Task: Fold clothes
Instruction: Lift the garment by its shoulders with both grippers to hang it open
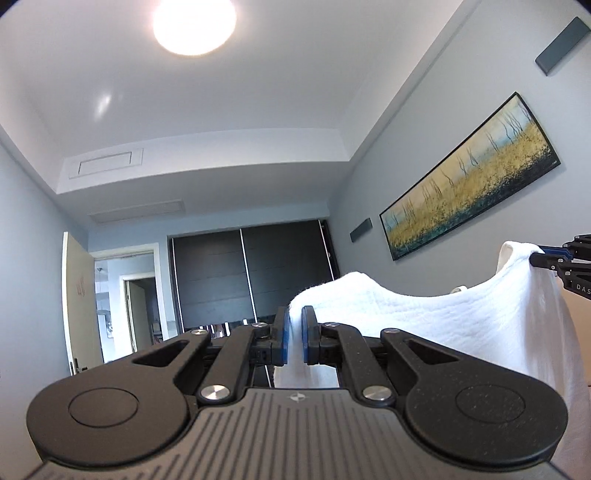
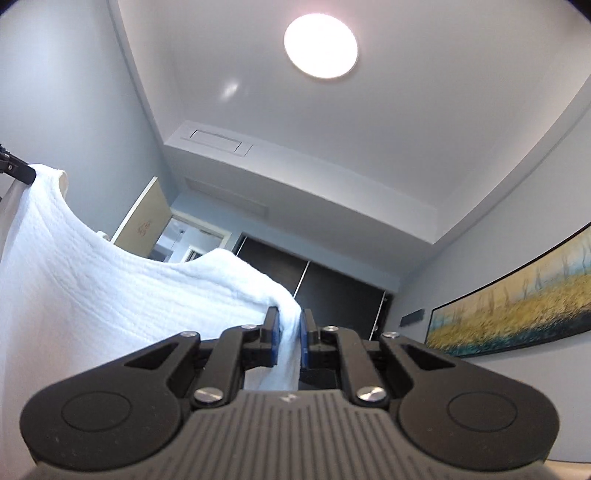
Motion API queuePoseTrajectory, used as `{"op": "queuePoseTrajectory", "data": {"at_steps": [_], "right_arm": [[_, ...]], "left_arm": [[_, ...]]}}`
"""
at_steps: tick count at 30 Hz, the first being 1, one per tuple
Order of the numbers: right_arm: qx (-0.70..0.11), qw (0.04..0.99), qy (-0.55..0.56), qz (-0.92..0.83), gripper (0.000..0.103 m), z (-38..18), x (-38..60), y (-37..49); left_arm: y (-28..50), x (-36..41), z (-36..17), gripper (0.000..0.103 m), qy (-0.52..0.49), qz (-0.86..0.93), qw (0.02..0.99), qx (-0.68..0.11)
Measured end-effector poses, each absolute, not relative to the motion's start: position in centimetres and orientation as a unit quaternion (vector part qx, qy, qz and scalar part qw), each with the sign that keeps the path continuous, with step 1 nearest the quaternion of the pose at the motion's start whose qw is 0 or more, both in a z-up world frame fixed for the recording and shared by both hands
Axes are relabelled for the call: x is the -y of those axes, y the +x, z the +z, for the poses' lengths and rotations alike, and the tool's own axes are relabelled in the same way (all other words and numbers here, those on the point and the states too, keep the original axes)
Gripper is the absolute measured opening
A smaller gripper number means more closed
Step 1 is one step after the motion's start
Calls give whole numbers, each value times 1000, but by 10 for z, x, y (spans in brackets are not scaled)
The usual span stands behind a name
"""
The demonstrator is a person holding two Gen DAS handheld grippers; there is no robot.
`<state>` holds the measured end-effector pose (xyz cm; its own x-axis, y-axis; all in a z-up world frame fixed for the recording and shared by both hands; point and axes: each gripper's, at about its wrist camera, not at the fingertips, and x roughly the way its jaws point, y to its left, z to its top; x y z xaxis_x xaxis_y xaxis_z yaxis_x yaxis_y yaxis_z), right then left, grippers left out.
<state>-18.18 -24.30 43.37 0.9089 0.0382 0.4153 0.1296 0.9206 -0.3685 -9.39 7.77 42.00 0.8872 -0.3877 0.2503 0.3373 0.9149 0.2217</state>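
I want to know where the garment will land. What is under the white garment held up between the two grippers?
Nothing can be seen under the white garment. Both cameras tilt upward, so its lower part and any surface below lie outside both views. Behind it, only the grey wall shows.

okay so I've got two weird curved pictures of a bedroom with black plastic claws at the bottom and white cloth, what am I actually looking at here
Those claws are hand-held grippers, one in each of a person's hands; no robot arm. Each carries a wide-angle camera looking along its fingers, which bends the room. One picture comes from the left gripper, the other from the right gripper. Both are shut on the same white garment, holding it up stretched between them, near its neckline. Both point upward, so you see ceiling light, dark wardrobe and a painting, but no table or bed surface.
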Motion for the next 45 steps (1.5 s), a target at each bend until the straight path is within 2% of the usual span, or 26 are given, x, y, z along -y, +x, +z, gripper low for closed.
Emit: {"op": "queuePoseTrajectory", "data": {"at_steps": [11, 19, 27, 36, 39, 45], "right_arm": [[265, 944, -192, -24, 13, 429, 240, -242], [224, 959, -176, 0, 13, 419, 241, -210], [109, 980, -165, 21, 13, 359, 242, -103], [8, 986, -167, 12, 13, 298, 247, 53], [-41, 984, -174, 13, 13, 273, 245, 118], [-136, 973, -184, 11, 13, 187, 247, 247]], "left_arm": [[-153, -83, 425, 5, 94, -171, 960, 200], [-114, -81, 417, 5, 113, -159, 972, 133], [-7, -74, 368, 5, 128, -146, 981, 15], [142, -42, 295, 5, 171, -117, 975, -85], [198, -30, 265, 5, 184, -116, 968, -128], [305, -22, 175, 5, 191, -105, 949, -228]]}}
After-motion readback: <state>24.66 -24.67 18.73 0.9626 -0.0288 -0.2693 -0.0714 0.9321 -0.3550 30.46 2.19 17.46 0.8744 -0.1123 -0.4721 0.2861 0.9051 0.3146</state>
